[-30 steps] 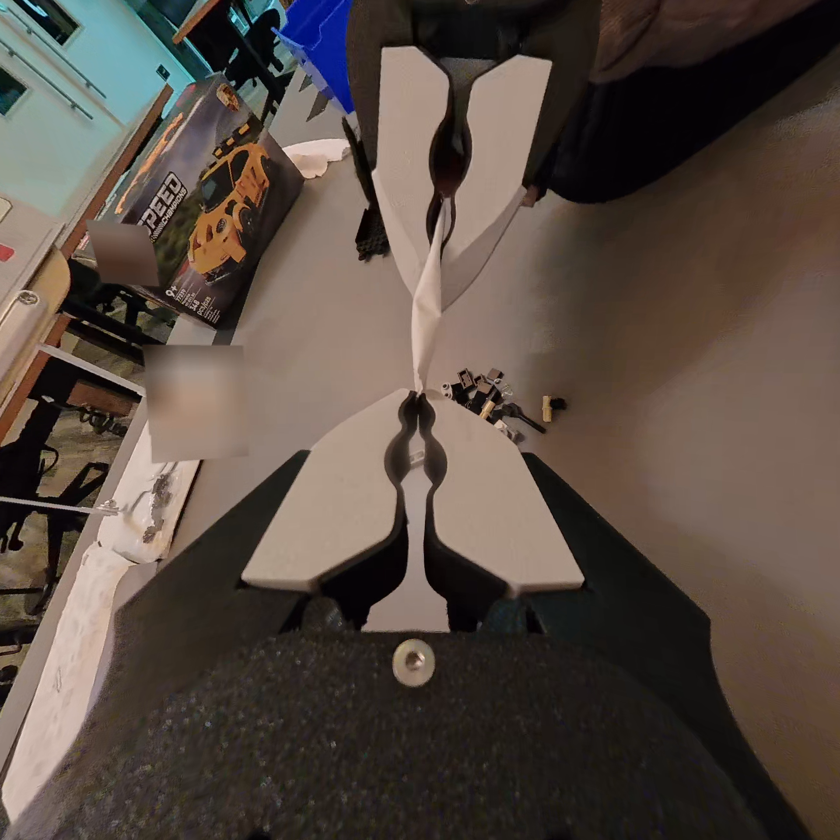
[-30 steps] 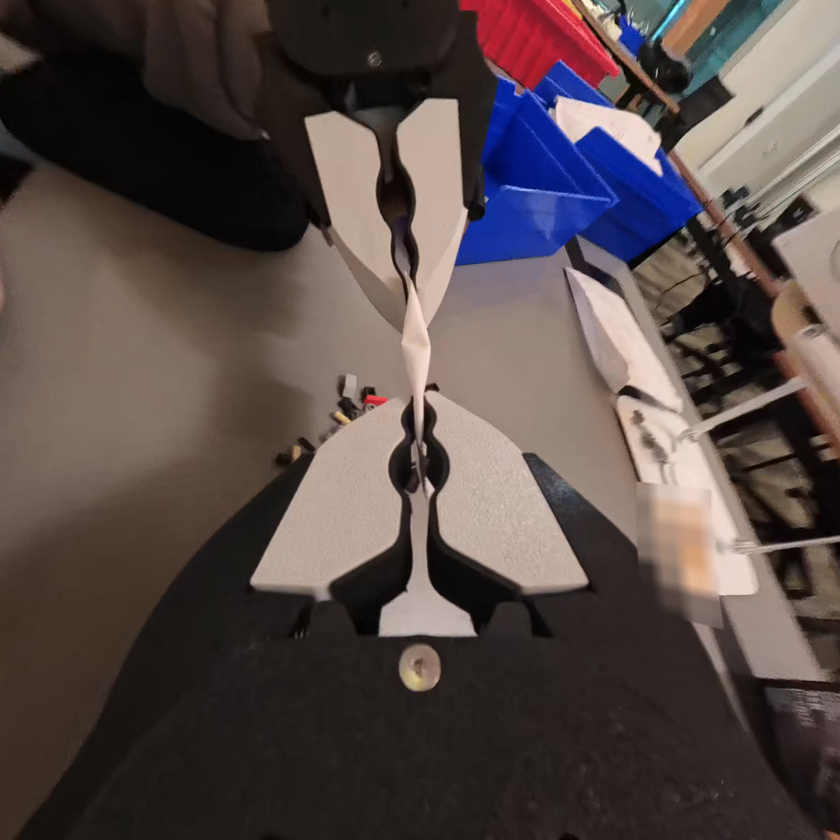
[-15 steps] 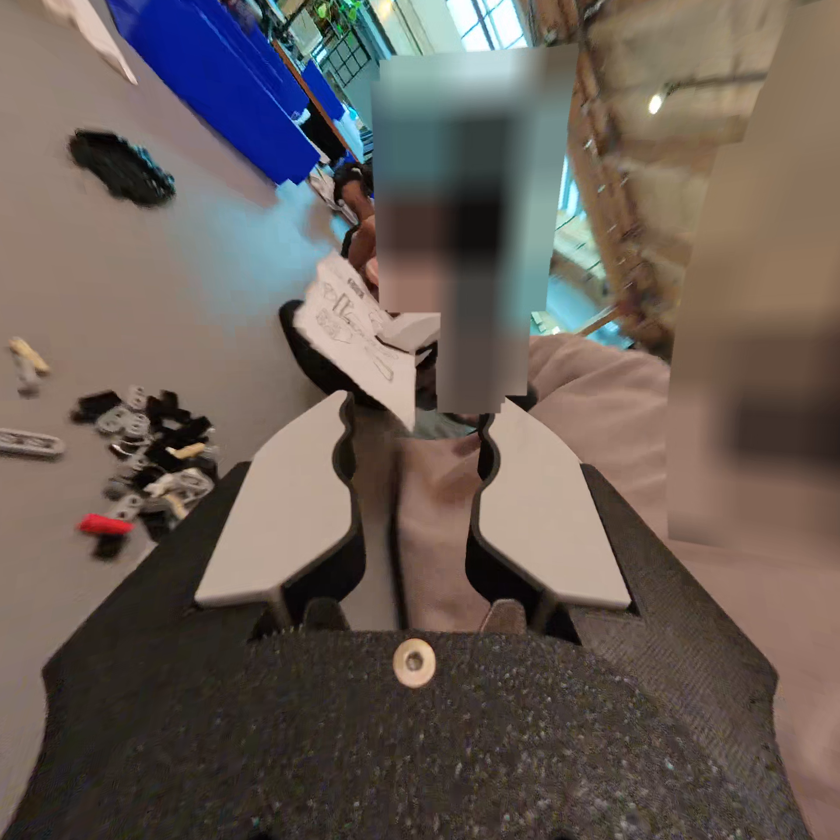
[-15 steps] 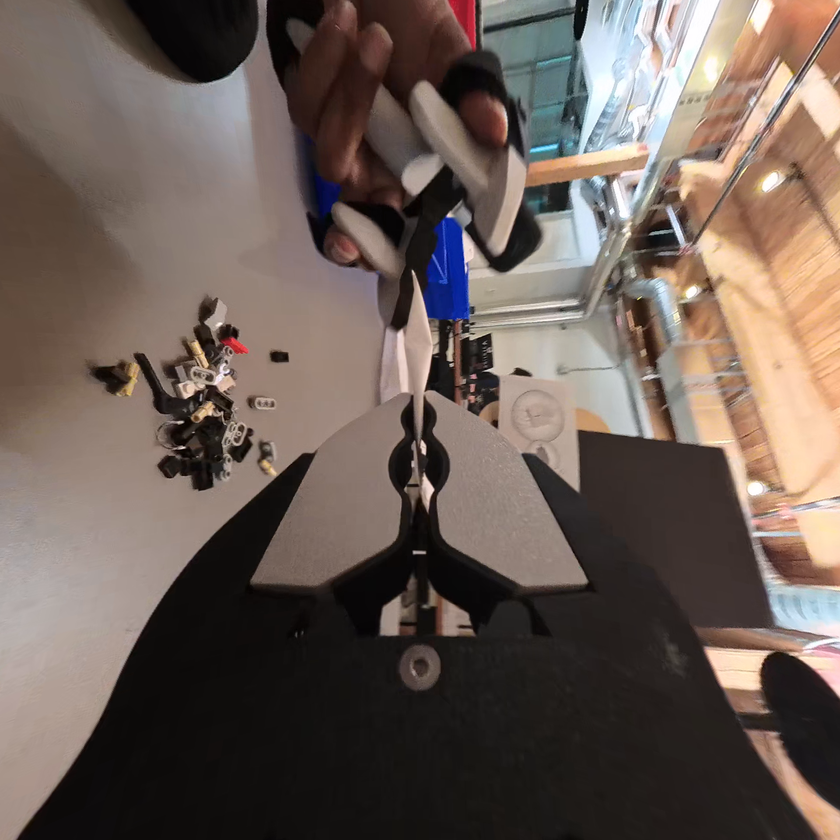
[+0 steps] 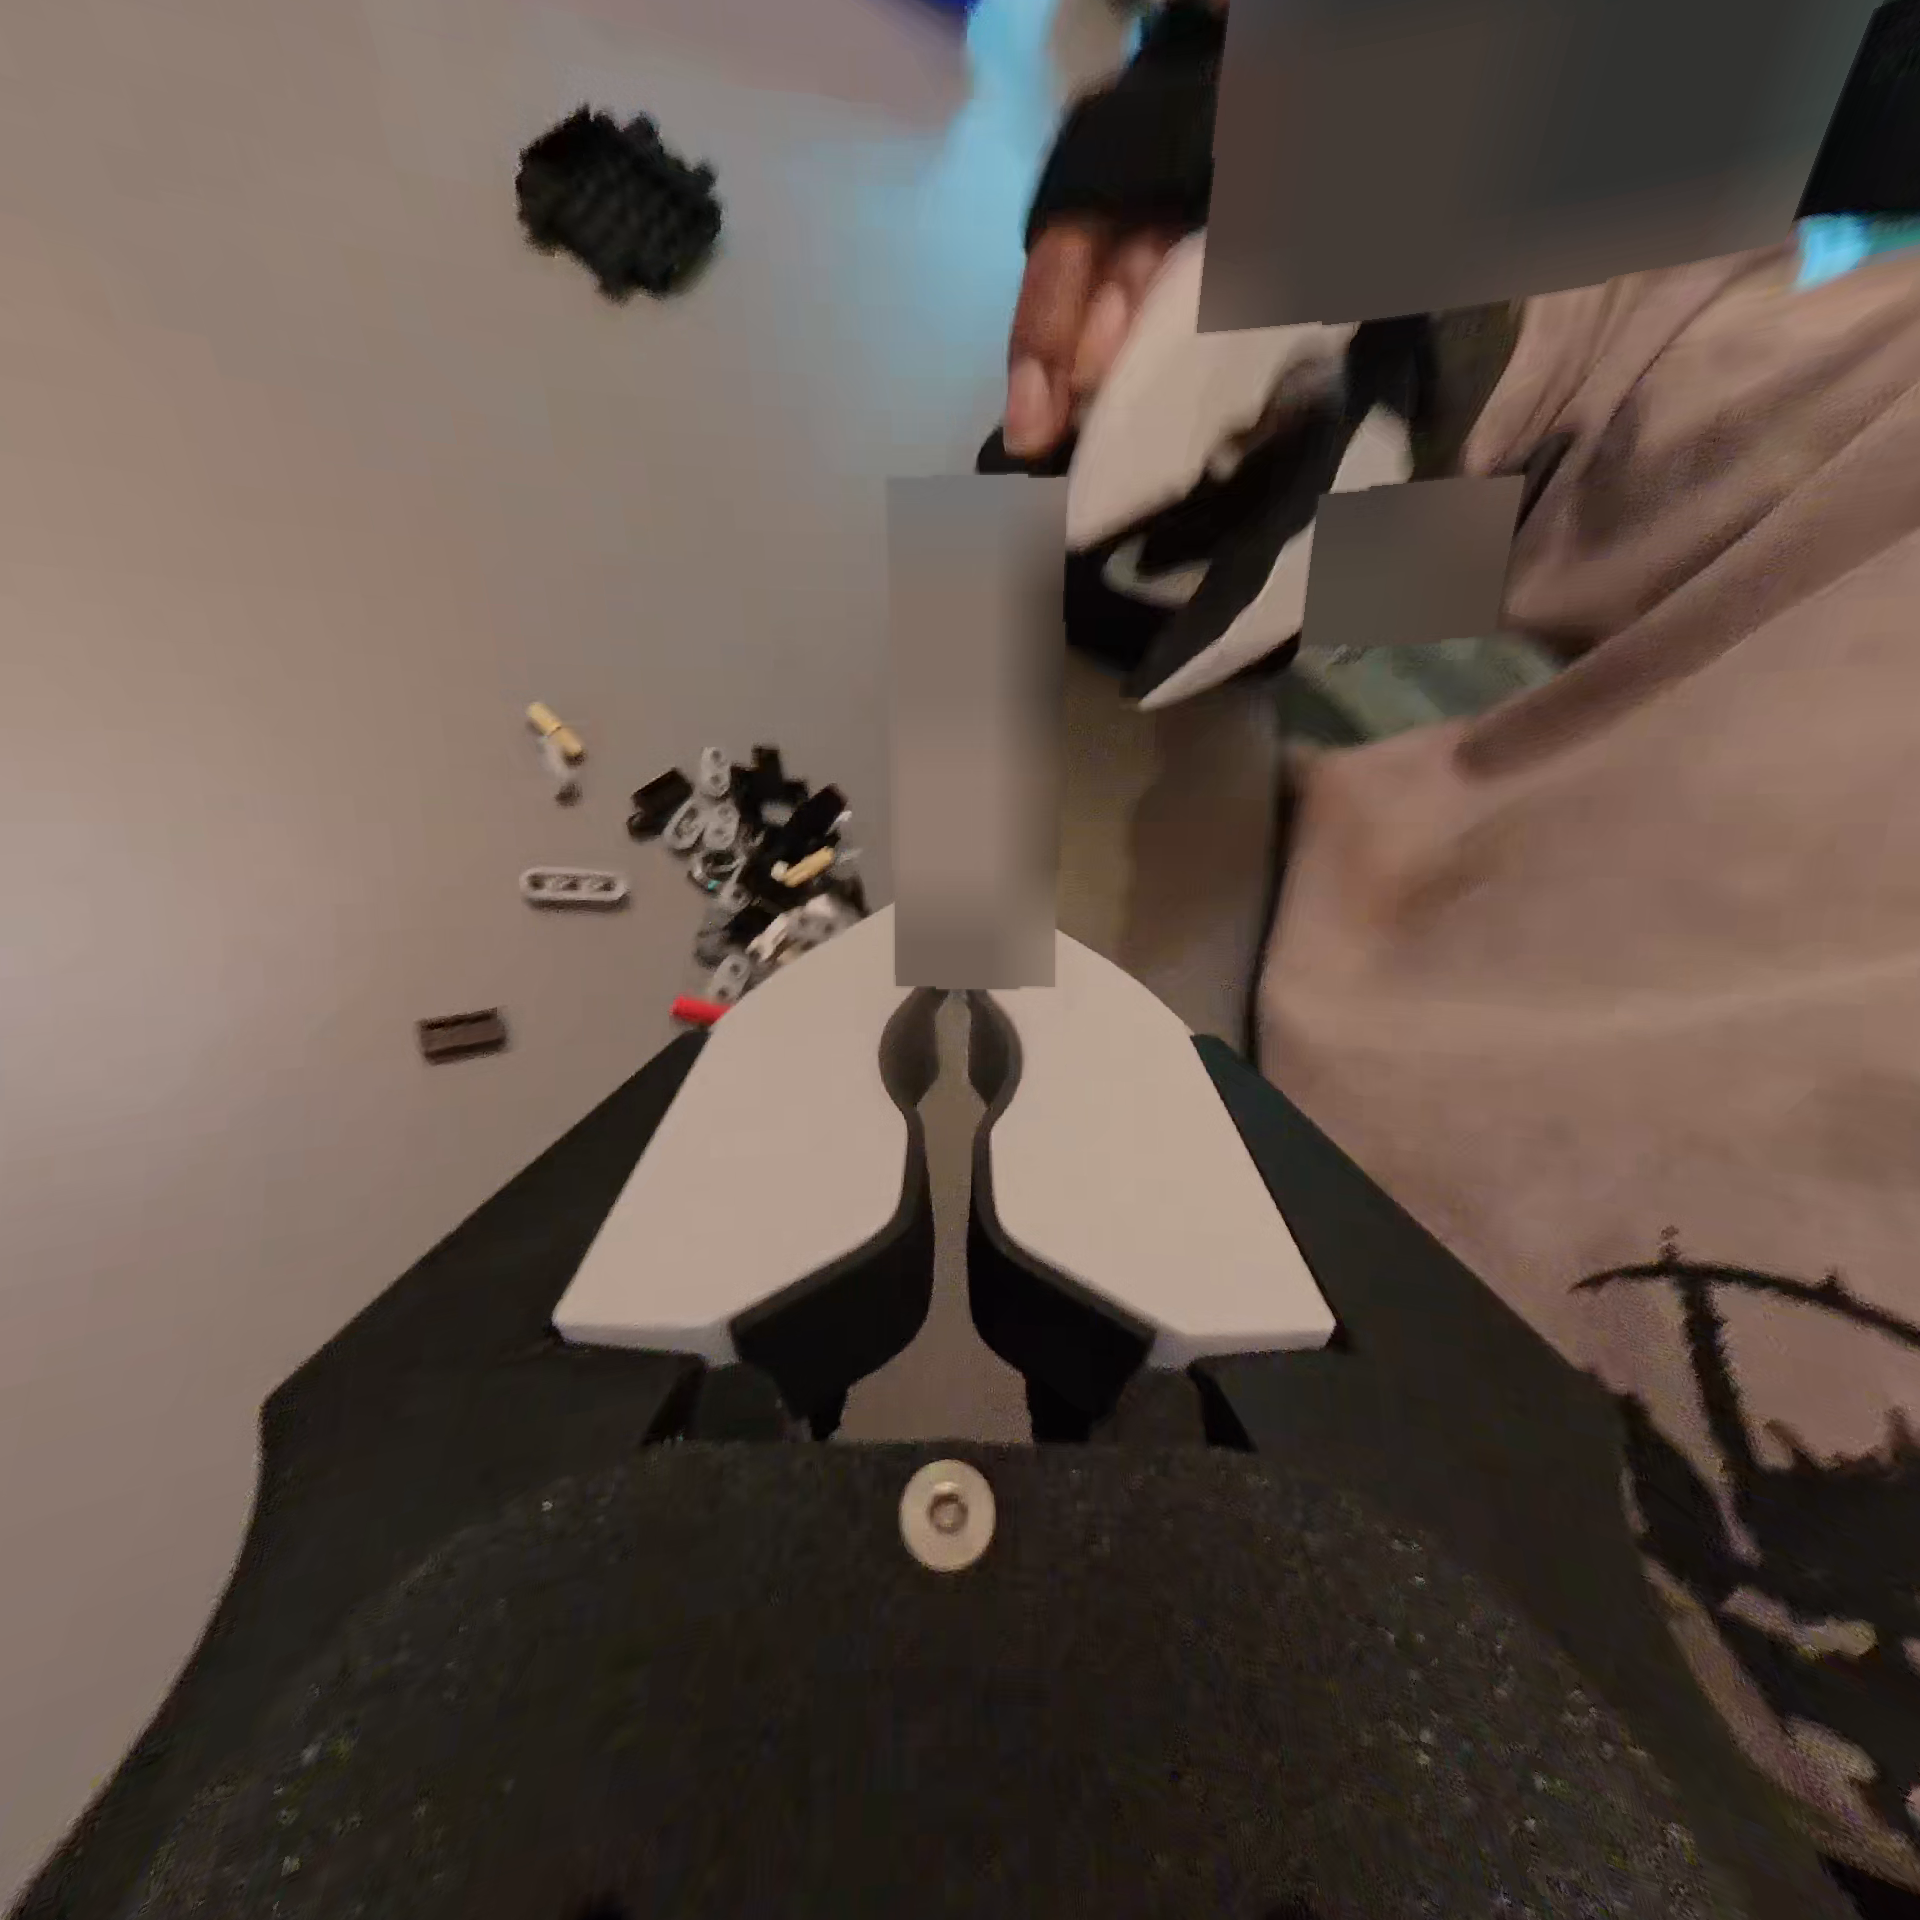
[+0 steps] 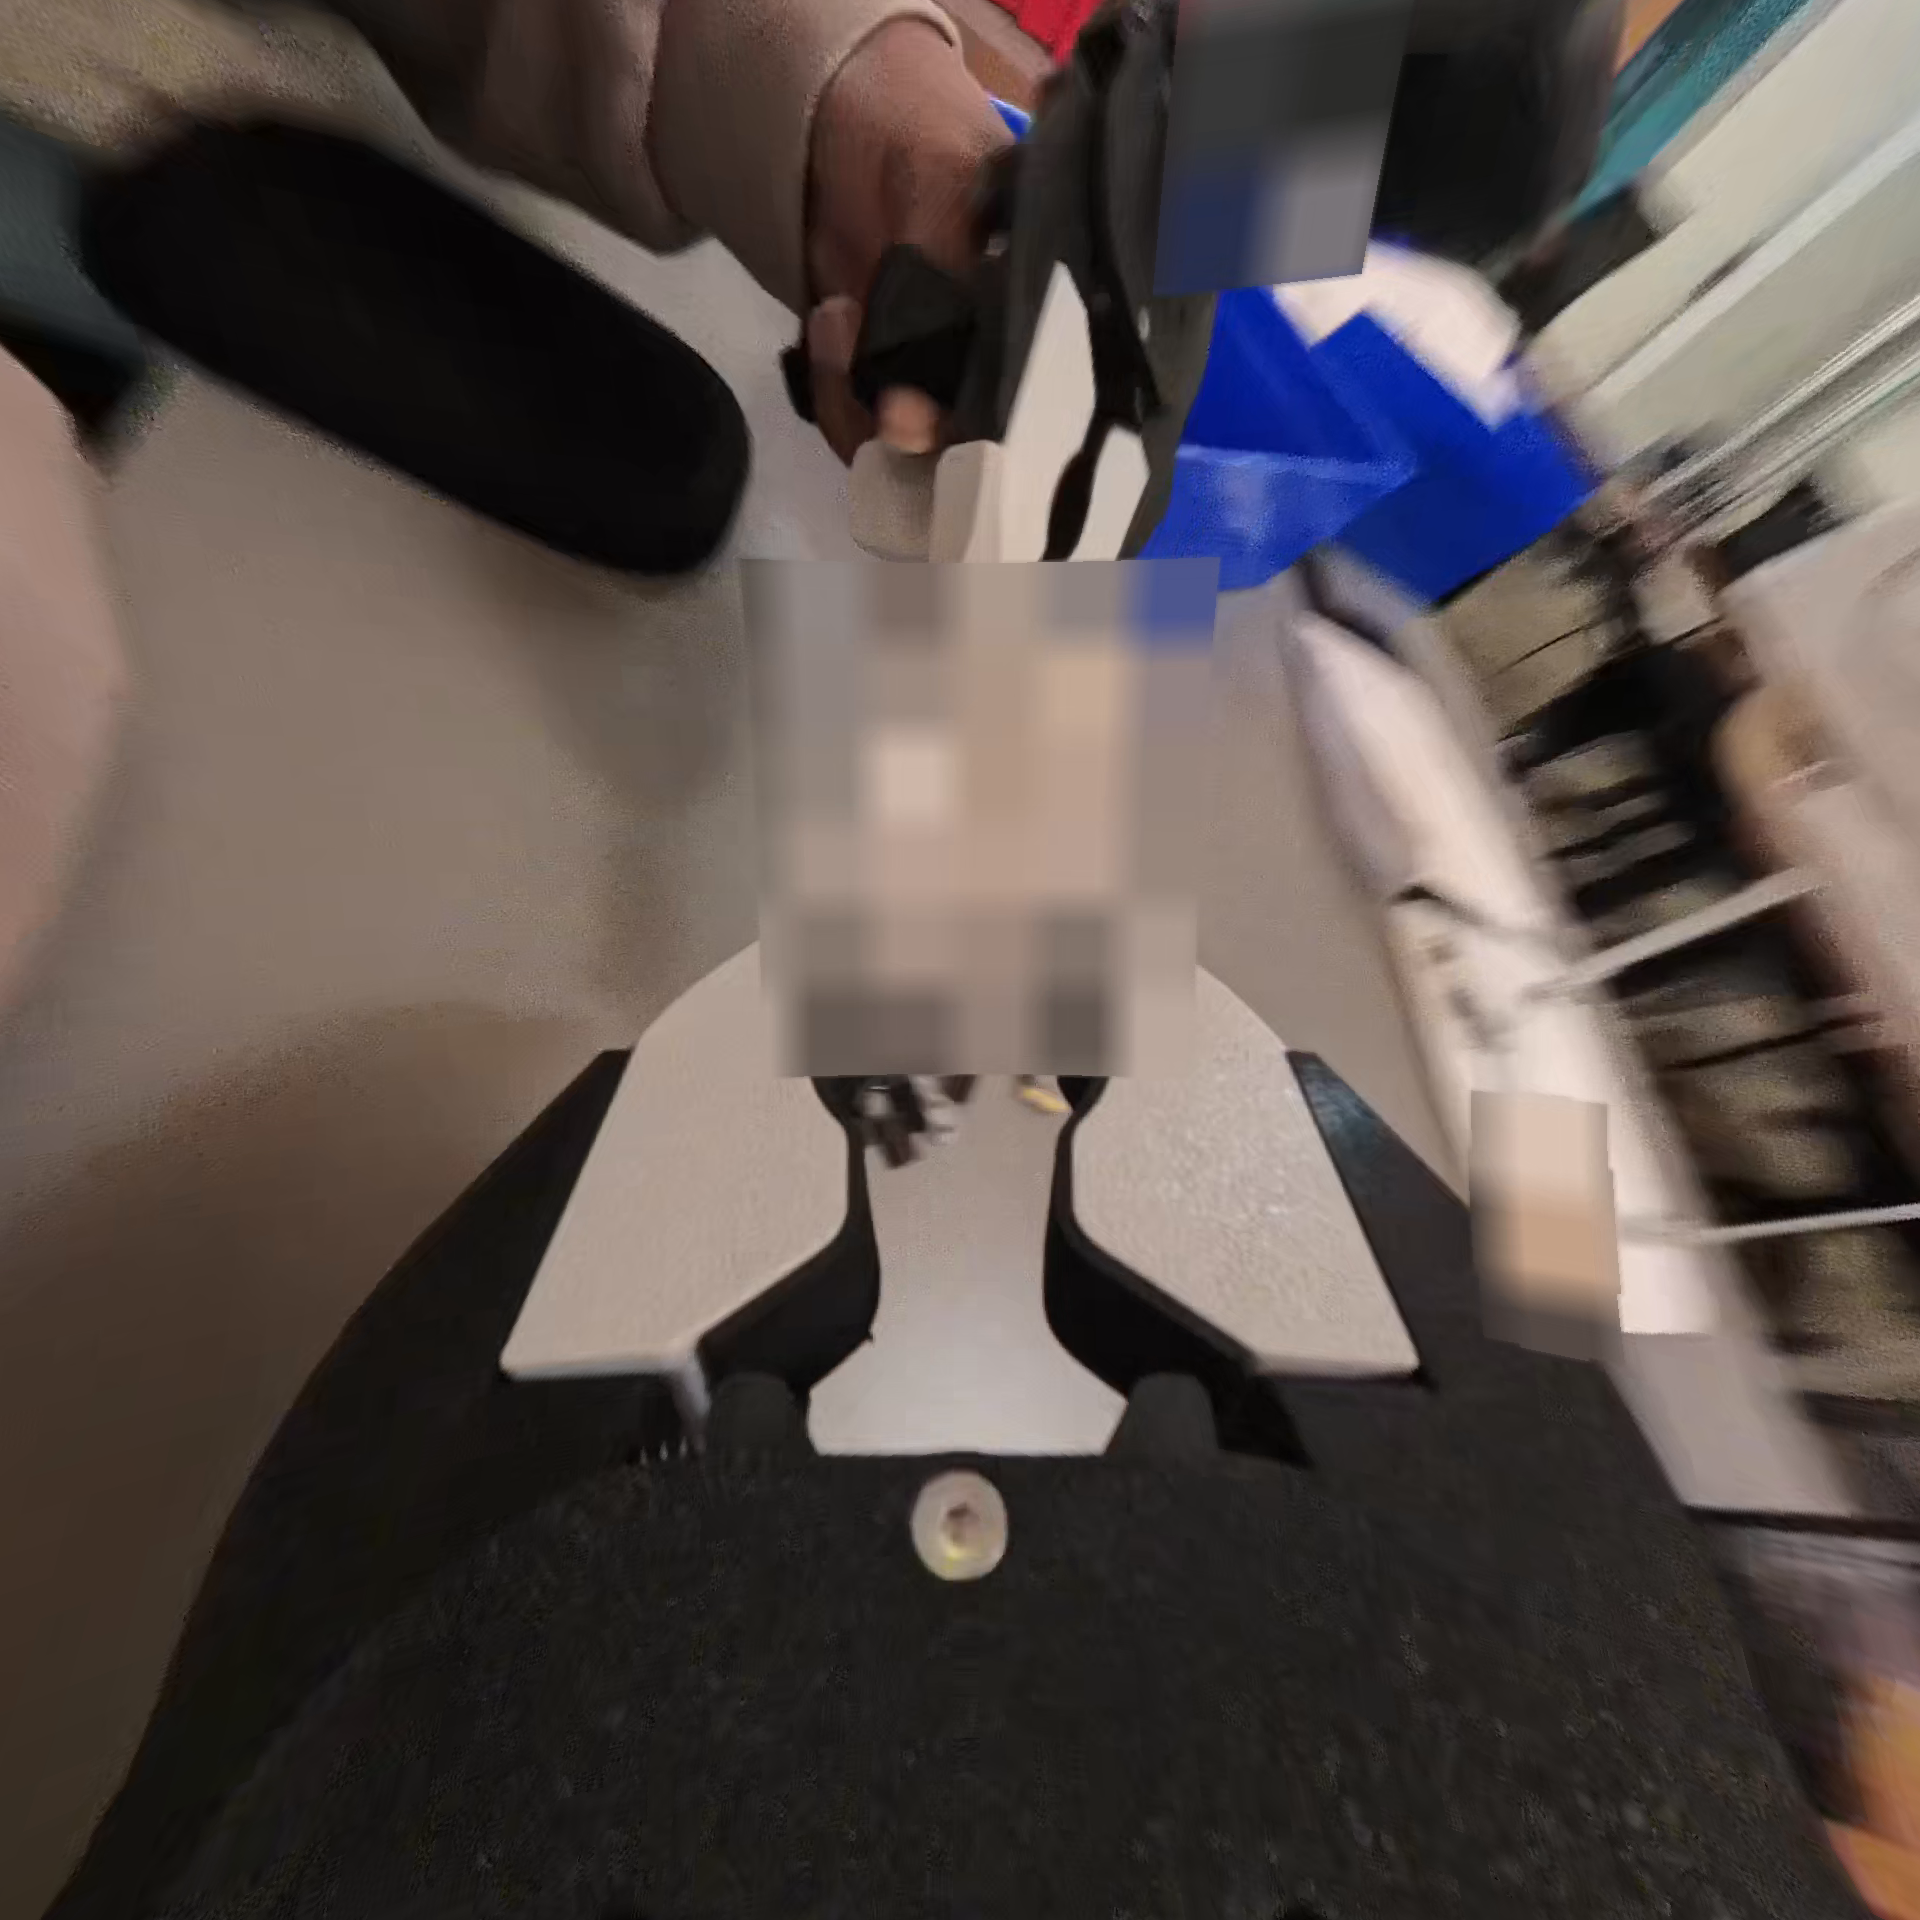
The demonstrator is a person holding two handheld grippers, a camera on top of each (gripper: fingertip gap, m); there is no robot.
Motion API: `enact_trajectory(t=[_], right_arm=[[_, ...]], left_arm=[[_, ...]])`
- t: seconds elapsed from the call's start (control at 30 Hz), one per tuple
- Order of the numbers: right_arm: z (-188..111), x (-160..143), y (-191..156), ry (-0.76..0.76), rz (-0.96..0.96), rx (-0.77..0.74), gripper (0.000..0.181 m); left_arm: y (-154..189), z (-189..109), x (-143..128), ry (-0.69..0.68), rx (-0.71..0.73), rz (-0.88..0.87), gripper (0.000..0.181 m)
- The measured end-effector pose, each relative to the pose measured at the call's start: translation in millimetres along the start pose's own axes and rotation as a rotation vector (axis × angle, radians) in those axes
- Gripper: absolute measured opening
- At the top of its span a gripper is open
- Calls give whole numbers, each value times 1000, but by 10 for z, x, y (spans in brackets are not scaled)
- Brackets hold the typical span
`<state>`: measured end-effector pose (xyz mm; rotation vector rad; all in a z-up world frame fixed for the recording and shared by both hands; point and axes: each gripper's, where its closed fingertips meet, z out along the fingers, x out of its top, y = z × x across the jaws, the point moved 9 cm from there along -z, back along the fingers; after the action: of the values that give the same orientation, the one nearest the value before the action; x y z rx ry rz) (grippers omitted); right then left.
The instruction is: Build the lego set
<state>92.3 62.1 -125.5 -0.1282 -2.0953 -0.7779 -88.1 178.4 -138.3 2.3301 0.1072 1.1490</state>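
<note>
A pile of small black, grey and tan lego pieces (image 5: pixel 758 852) lies on the grey table (image 5: pixel 260 623), just left of my left gripper's tips. A black built section (image 5: pixel 618 208) sits farther off. My left gripper (image 5: pixel 954 987) has its jaws almost touching; a blur patch hides the tips and whatever may be between them. My right gripper (image 6: pixel 961 997) is open and empty, with a few pieces (image 6: pixel 894 1117) showing through the gap. Each gripper also shows in the other's view, held in a hand: the right (image 5: pixel 1195 582) and the left (image 6: pixel 997 488).
Loose parts lie left of the pile: a grey beam (image 5: pixel 574 886), a black piece (image 5: pixel 460 1035), a red piece (image 5: pixel 696 1008), a tan pin (image 5: pixel 556 732). Blue bins (image 6: pixel 1351 447) and white sheets (image 6: pixel 1392 831) line the table's far side. A person's sweater (image 5: pixel 1558 935) fills the right. There is about 7 cm between the tips of the two grippers. My right tips are roughly 25 cm from the black built section (image 5: pixel 618 208).
The right gripper has opened and let go of the white paper strip. The left gripper, open half a second ago, has closed. Both views have swung down toward the table.
</note>
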Motion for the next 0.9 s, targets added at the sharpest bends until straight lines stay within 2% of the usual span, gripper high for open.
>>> enact_trajectory(t=[0.1,0.2,0.23,0.27,0.33,0.37,0.43,0.57,0.67,0.77,0.8,0.83,0.9], right_arm=[[41,-23,244,-29,321,258,52],[219,-55,330,-76,476,437,68],[298,-76,331,-95,500,468,67],[376,-105,343,-102,507,455,52],[456,-126,354,-53,516,487,0],[486,-142,382,-48,550,480,0],[490,-148,445,24,630,485,0],[450,-166,606,238,837,395,0],[456,-167,694,394,983,349,0],[477,-167,762,459,1026,276,0],[476,-164,781,474,1034,254,0],[478,-158,797,478,1031,232,0],[490,-147,825,443,990,138,0]], left_arm=[[39,-3,53,-157,43,101,0],[110,24,131,-262,50,192,0],[137,25,163,-278,43,211,0],[157,20,191,-291,41,228,0],[160,-11,226,-302,47,237,0],[138,-46,235,-290,68,233,0],[98,-147,251,-182,80,213,0],[65,-302,245,100,96,190,30],[57,-283,257,295,72,127,33],[-1,-286,307,448,61,43,25],[-37,-303,323,470,90,23,8],[-76,-321,339,470,138,11,0],[-139,-346,400,438,171,-41,0]])
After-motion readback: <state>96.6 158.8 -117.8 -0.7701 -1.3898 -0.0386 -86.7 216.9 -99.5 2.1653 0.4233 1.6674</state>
